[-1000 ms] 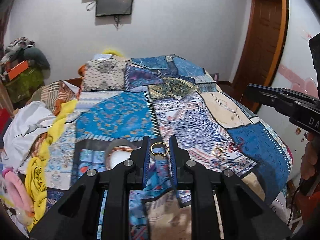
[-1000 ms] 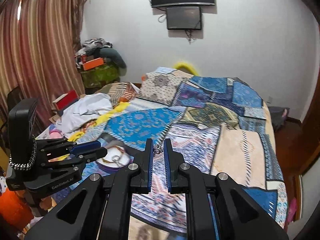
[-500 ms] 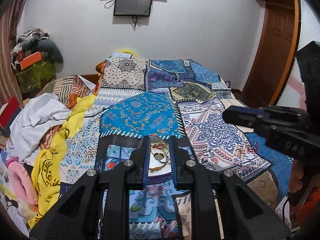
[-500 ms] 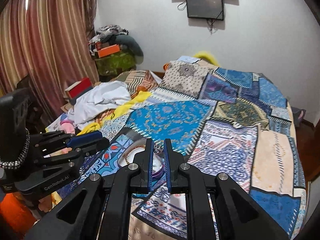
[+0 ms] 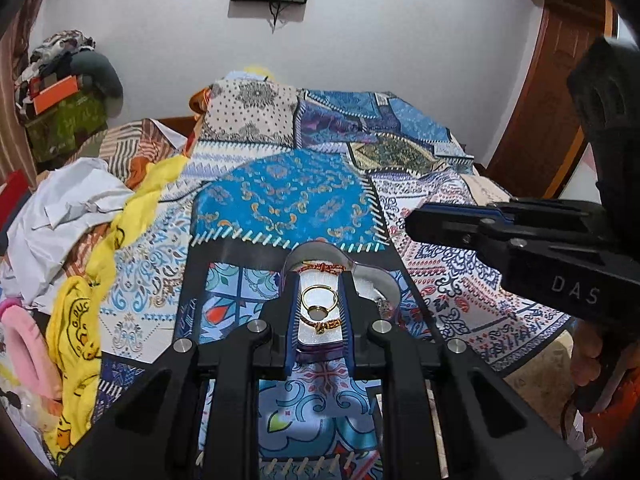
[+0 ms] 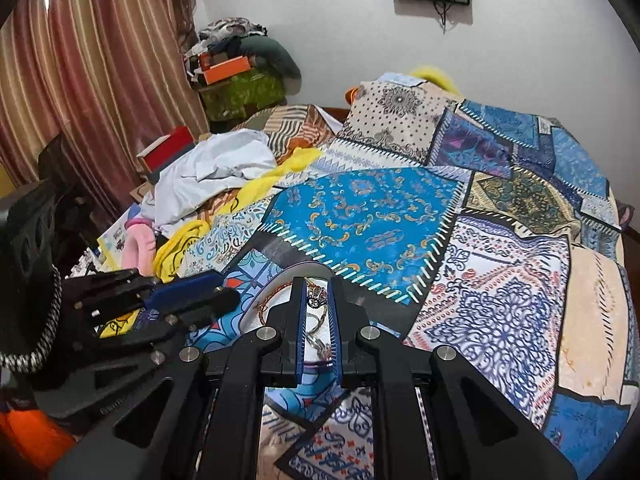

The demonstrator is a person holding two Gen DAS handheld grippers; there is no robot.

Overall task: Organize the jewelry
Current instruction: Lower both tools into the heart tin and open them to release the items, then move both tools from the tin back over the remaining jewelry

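Thin gold ring w/ oval stone (image 5: pixel 319 303) sits pinched betw. left gripper (image 5: pixel 319 312) pads, over clear heart-shaped jewelry tray (image 5: pixel 370 276). Right gripper (image 6: pixel 317 312) nearly closed on small silver trinket (image 6: pixel 316 298), same tray.

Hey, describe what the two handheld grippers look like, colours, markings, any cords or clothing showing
Both are matte black plastic with angular forked frames, silver screw heads and blue pads lining the fingers. The right gripper carries pale "DAS" lettering on its side. The left gripper has faint printed lettering on its body and a black-and-white braided cord by the handle. Orange clothing shows beside both handles.
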